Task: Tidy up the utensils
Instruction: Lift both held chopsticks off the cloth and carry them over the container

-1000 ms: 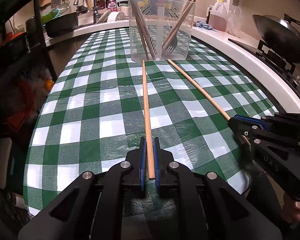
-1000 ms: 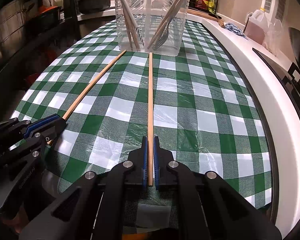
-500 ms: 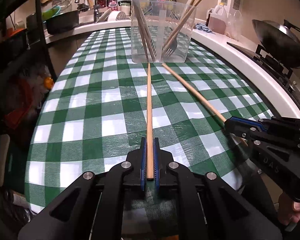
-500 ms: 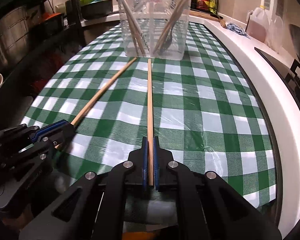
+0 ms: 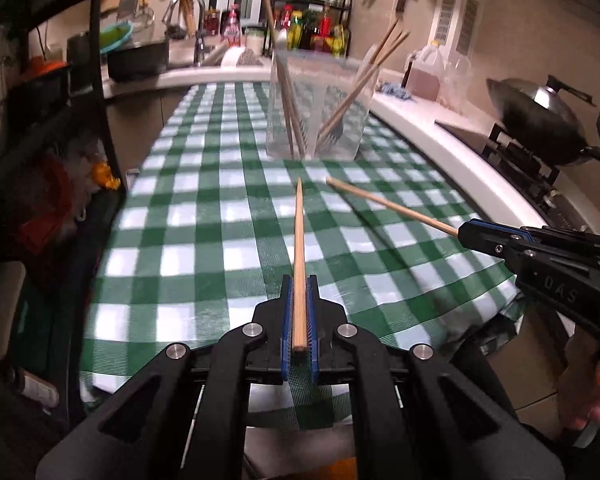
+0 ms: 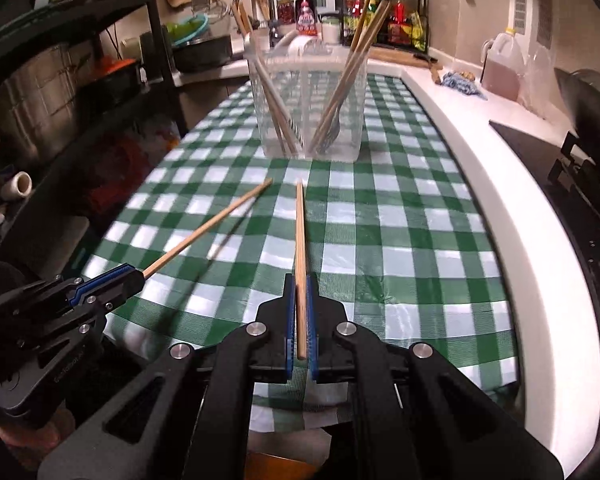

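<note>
I keep my left tool (image 5: 299, 312) and right tool (image 6: 299, 312) each clenched on the blunt end of one chopstick (image 5: 299, 248), tips raised off the checked desk (image 5: 204, 240), aiming them at the clear bin (image 5: 320, 112) ahead.

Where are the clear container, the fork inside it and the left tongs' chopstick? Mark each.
clear container (image 6: 354, 92): right wrist view, bare right wall.
fork (image 6: 332, 134): right wrist view, its tines.
left tongs' chopstick (image 5: 299, 248): left wrist view, mid-shaft.
</note>
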A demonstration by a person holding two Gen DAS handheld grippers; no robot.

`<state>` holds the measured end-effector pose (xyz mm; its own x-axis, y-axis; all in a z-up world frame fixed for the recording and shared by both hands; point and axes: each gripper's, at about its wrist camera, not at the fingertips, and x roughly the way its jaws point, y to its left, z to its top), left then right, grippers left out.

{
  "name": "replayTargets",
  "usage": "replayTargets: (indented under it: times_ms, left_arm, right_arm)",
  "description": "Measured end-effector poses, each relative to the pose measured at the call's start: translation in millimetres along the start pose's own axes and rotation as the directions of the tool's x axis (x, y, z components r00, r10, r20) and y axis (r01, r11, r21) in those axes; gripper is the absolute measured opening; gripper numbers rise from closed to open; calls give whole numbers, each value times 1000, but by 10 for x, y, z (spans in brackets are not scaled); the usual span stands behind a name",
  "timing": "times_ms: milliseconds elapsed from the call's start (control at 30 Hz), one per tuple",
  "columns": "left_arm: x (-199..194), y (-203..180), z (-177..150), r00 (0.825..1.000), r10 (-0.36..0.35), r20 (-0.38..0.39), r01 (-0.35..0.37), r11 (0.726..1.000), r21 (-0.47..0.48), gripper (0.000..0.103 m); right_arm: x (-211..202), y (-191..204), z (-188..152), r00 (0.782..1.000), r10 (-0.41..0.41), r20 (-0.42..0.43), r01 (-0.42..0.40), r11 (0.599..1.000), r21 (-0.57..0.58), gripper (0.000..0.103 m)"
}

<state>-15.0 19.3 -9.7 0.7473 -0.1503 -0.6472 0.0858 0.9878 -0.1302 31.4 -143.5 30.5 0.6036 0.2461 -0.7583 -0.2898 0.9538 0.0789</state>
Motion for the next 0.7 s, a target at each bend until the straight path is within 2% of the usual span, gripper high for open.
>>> replayTargets:
  times_ms: [400,700]
  left_arm:
    - [-516,40,257,987,-11,160,7,1000,24,7]
    - [-650,-17,608,973,-40,225,32,999,37,7]
  right_arm:
    - [-672,90,310,986,6,167,-3,1000,-19,5]
    - [-736,29,613,975,0,222,1,1000,-4,5]
